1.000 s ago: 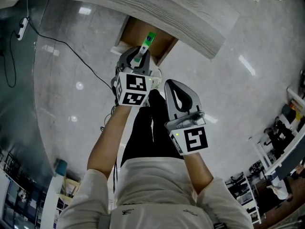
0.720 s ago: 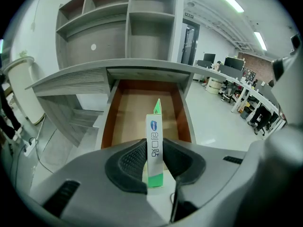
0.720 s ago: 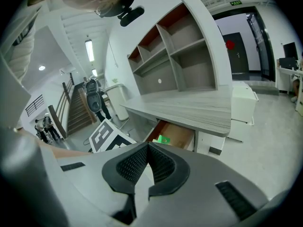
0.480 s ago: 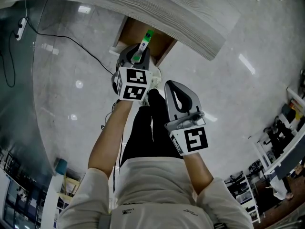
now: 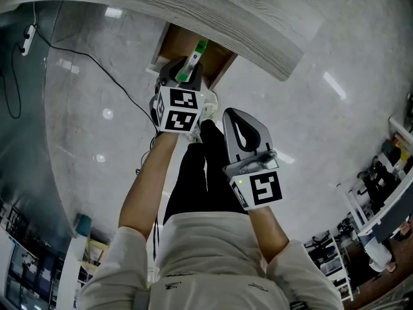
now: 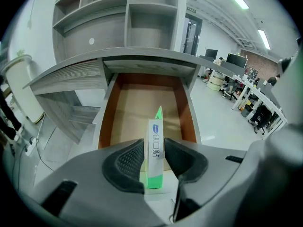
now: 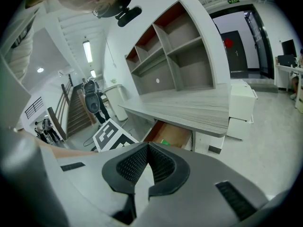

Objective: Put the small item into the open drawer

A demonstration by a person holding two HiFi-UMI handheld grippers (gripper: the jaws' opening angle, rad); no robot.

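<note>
The small item is a white and green tube (image 6: 155, 145). It stands between the pads of my left gripper (image 6: 154, 157), whose jaws are opening, and the pads look just off its sides. Its green tip points over the open wooden drawer (image 6: 137, 103). In the head view the left gripper (image 5: 187, 68) hangs at the drawer's (image 5: 175, 44) front edge with the tube (image 5: 193, 58) sticking out over the inside. My right gripper (image 5: 244, 134) is held back near the person's legs, its pads (image 7: 158, 164) shut together on nothing.
The drawer sits under a grey wood-grain desktop (image 5: 213, 8) with shelves (image 6: 142, 13) above. A black cable (image 5: 97, 60) runs over the shiny floor at the left. The person's legs and shoes (image 5: 208, 108) are just below the drawer.
The left gripper has moved a little forward toward the drawer, carrying the tube further over it. The right gripper has stayed still.
</note>
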